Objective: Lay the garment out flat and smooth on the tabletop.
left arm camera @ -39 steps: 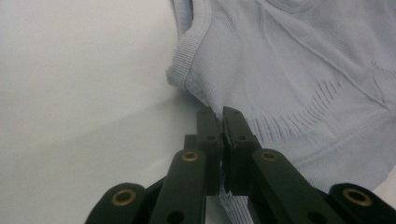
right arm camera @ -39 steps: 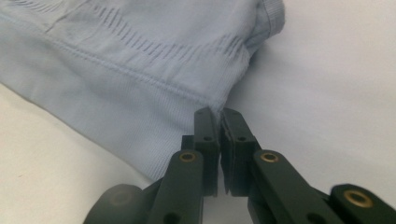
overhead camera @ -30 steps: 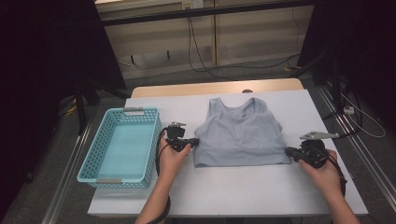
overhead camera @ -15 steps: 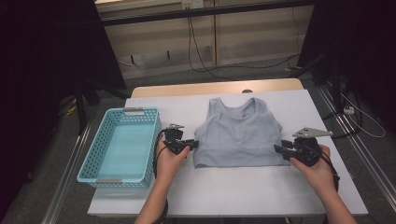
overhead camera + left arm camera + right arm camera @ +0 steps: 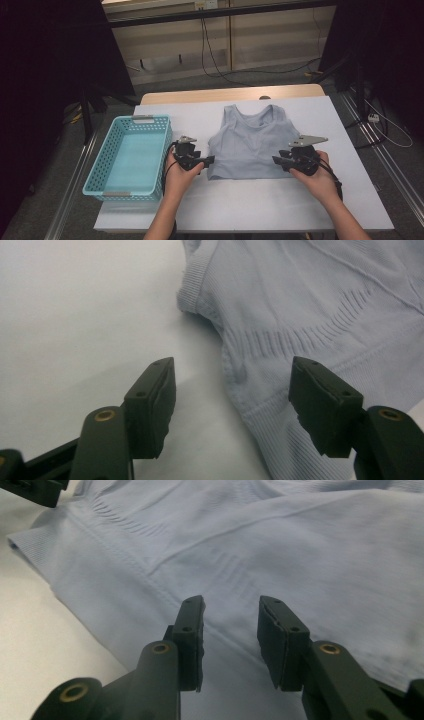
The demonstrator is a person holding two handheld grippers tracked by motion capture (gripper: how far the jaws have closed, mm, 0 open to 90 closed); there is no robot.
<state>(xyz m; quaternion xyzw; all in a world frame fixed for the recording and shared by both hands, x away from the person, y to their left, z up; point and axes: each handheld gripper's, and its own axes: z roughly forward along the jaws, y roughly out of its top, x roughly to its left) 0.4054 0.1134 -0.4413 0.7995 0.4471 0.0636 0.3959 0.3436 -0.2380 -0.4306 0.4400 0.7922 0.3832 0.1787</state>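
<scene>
On the white table, a pale blue top lies flat near the middle, straps toward twelve o'clock and hem toward six. At its eight o'clock corner sits the left gripper — its jaws have just been opening and stand released, one over bare table, the other over the hem, pressing nothing. At the top's four o'clock corner, the right gripper hovers over the fabric, jaws slightly apart, having just closed a little, clamping nothing. A turquoise basket stands at nine o'clock, just beside the left hand.
</scene>
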